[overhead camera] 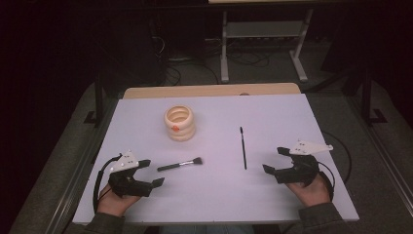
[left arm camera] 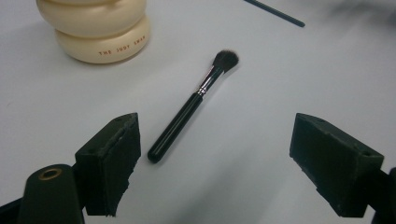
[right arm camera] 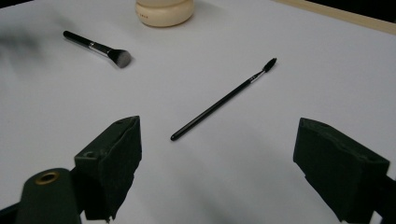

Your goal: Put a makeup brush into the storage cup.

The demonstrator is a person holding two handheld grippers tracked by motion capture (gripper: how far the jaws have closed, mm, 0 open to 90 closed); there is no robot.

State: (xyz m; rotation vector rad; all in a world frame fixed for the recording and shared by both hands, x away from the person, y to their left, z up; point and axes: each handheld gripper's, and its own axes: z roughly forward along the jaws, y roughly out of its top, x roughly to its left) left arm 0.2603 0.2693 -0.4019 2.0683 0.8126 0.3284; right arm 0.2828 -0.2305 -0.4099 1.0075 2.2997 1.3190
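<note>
Two brushes lie loose ahead of us: powder brush before our left tool, thin brush before our right tool, both gaping empty; nothing's in the holder yet.

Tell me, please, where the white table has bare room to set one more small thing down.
The widest bare patch lies between the thick brush and the thin brush. The far right corner, beyond the right gripper, is bare too. Crowded: around the cream holder and the left gripper.
</note>
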